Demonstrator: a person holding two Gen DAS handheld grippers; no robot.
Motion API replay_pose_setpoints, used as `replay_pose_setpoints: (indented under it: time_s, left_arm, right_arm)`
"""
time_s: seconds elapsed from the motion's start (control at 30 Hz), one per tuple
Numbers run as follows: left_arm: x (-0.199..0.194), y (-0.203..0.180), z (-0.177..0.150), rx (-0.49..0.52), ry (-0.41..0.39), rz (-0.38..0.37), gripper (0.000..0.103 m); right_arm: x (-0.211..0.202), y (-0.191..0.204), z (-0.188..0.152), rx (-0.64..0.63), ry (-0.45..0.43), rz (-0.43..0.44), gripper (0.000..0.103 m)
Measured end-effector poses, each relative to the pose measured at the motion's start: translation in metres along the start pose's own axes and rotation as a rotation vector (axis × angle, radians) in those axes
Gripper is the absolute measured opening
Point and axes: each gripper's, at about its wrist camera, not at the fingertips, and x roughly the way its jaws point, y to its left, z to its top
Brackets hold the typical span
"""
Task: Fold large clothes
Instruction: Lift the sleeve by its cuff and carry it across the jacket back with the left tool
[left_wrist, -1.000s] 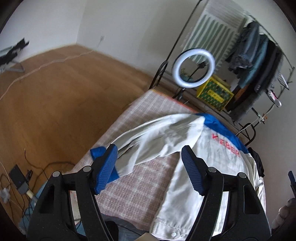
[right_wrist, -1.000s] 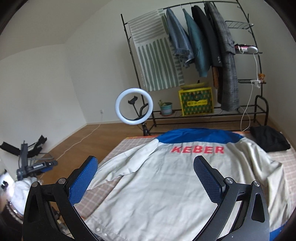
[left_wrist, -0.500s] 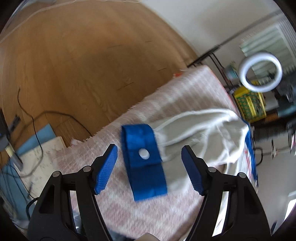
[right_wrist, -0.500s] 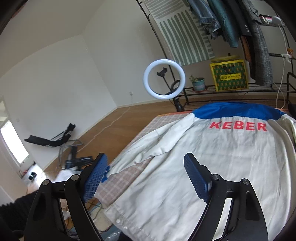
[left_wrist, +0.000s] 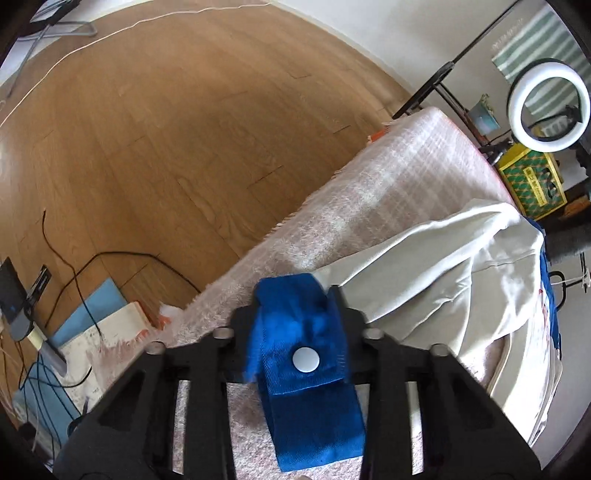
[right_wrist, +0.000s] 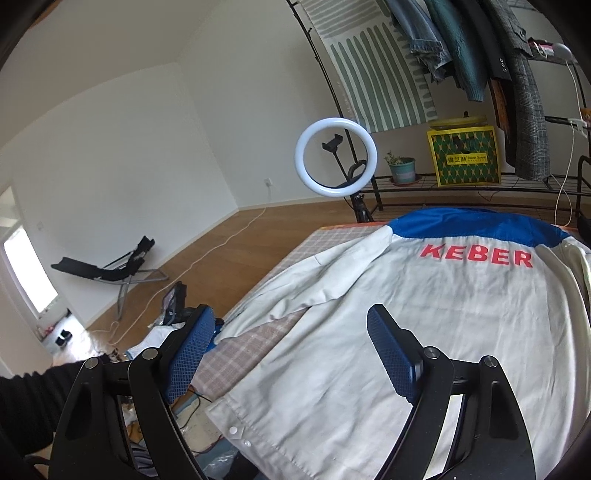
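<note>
One sleeve secured: left tool (left_wrist: 299, 325), just closed, now pinching blue cuff (left_wrist: 306, 373) at lower centre of frame; right tool (right_wrist: 291, 354) spread above jacket (right_wrist: 424, 332), ready for folding.

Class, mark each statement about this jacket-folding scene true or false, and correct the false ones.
1. The left gripper is shut on the blue cuff. True.
2. The right gripper grips the jacket. False: its jaws are open, holding nothing.
3. The jacket reads KEBER in red. True.
4. The ring light lies on the bed. False: it stands upright beyond it.
5. The cuff has a white snap. True.
</note>
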Motion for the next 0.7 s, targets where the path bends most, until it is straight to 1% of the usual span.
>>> replay_pose_setpoints:
  time_s: [0.07,0.17,0.2,0.23,0.3,0.33,0.37,0.43,0.53,0.57,0.6,0.7]
  left_arm:
    - [-0.004,-0.005,-0.001,0.026,-0.02,0.016,0.006]
    - [-0.017,-0.01,-0.003,0.057,-0.059,0.0,0.004]
    - [-0.023,-0.011,-0.003,0.064,-0.072,-0.008,0.003]
    - [-0.029,-0.013,-0.003,0.07,-0.086,-0.014,0.003]
    - [-0.048,-0.022,-0.006,0.102,-0.128,-0.046,0.001]
    - [-0.057,-0.025,-0.007,0.114,-0.143,-0.058,0.001]
    - [-0.07,-0.031,-0.01,0.131,-0.169,-0.075,0.001]
    - [-0.095,-0.041,-0.016,0.173,-0.215,-0.11,0.001]
    - [-0.136,-0.066,-0.031,0.263,-0.287,-0.164,0.0]
    - [-0.15,-0.077,-0.038,0.292,-0.311,-0.188,0.0]
    - [-0.162,-0.086,-0.046,0.319,-0.331,-0.209,0.0]
    - [-0.189,-0.114,-0.073,0.411,-0.365,-0.259,0.0]
  right_arm:
    - [0.002,-0.002,-0.001,0.005,0.013,-0.009,0.084]
    - [0.006,-0.002,-0.006,0.012,0.053,-0.008,0.083]
    - [0.008,-0.001,-0.009,0.013,0.069,-0.006,0.081]
    - [0.012,0.0,-0.014,0.015,0.091,-0.002,0.077]
    - [0.019,0.001,-0.025,0.02,0.136,0.012,0.073]
    - [0.023,0.003,-0.033,0.018,0.163,0.014,0.069]
    - [0.027,0.004,-0.041,0.013,0.188,0.013,0.062]
    - [0.036,0.006,-0.057,-0.002,0.247,0.009,0.056]
    - [0.041,0.003,-0.072,-0.004,0.291,-0.001,0.054]
    - [0.041,0.002,-0.074,0.002,0.298,-0.003,0.05]
    - [0.042,0.0,-0.075,0.009,0.303,-0.005,0.048]
    - [0.042,-0.003,-0.076,0.039,0.309,-0.006,0.046]
